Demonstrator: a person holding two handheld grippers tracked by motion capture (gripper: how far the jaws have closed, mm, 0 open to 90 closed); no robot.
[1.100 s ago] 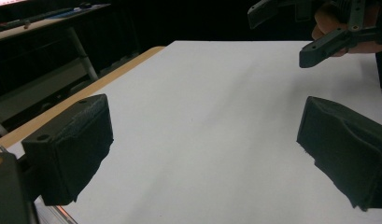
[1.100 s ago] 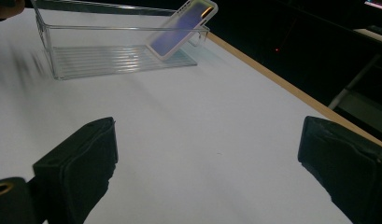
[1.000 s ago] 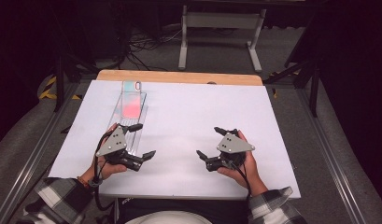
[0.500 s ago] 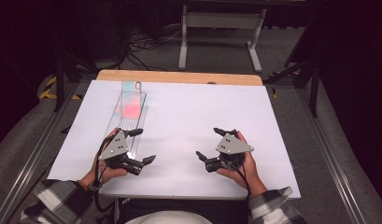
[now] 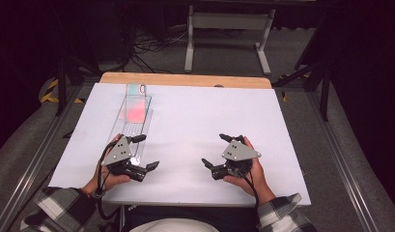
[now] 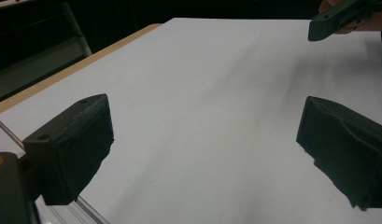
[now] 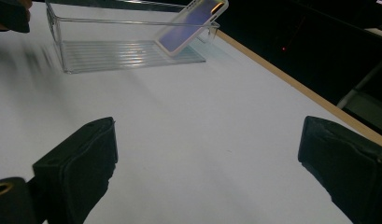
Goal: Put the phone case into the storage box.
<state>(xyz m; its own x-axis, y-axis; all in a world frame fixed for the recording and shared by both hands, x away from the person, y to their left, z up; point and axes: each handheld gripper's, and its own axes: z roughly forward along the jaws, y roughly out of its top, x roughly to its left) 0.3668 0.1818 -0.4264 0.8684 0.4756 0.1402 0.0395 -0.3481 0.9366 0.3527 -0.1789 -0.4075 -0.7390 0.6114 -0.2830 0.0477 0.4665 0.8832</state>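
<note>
Clear tray (image 5: 135, 121) just beyond left tongs (image 5: 146, 152).

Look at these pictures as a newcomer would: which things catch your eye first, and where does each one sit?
First comes the clear plastic tray at the far left of the white table, with a pink-glowing phone case leaning tilted against its far end. Then the two black tongs near the front edge: the left tongs beside the tray's near end, the right tongs on bare tabletop, both open and holding nothing.
</note>
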